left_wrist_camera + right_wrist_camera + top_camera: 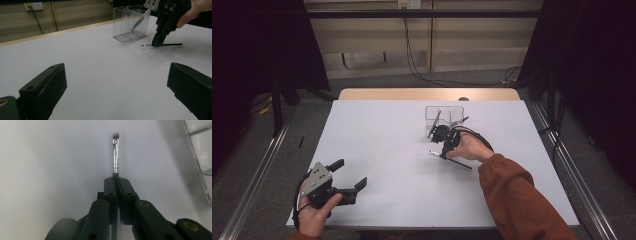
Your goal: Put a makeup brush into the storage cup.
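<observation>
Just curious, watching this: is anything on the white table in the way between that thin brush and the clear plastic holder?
Nothing visible. The right gripper is shut on the thin black-handled brush, and bare white table lies between it and the clear plastic organiser.

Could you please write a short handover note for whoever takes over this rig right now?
Right claw: shut on the small brush, pinching its handle; in the left gripper view the brush lies level at the table, beside the clear organiser.
Left claw: open, holding nothing, at the near left of the table.
Done: one slim tool already leans inside a compartment of the organiser; the brush is gripped.
Left, as I judge it: lift the brush and stand it in the organiser, probably in a free compartment, then release.
</observation>
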A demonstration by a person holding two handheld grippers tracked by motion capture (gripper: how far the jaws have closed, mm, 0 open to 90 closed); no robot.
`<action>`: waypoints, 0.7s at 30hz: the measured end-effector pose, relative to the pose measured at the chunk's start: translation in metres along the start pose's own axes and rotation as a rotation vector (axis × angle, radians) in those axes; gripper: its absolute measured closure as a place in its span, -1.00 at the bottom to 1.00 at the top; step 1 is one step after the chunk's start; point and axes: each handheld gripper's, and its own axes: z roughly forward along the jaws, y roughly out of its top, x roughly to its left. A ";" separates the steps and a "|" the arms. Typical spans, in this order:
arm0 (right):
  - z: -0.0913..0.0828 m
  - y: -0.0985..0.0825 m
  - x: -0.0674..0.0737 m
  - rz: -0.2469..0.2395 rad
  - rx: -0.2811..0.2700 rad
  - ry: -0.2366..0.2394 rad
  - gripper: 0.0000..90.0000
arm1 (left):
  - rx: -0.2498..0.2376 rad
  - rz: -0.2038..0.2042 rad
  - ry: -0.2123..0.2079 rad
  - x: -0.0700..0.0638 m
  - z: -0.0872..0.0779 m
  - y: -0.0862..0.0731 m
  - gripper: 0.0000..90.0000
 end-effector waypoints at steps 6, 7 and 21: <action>-0.012 -0.004 0.001 0.008 -0.064 -0.007 0.92 | -0.001 0.004 0.005 0.000 0.000 0.000 -0.94; -0.014 -0.005 0.001 0.007 -0.079 -0.008 0.92 | -0.001 0.005 0.006 0.000 0.000 0.000 -0.94; -0.030 -0.028 0.000 0.049 -0.266 -0.003 0.92 | -0.002 0.001 0.002 0.000 0.000 0.000 -0.94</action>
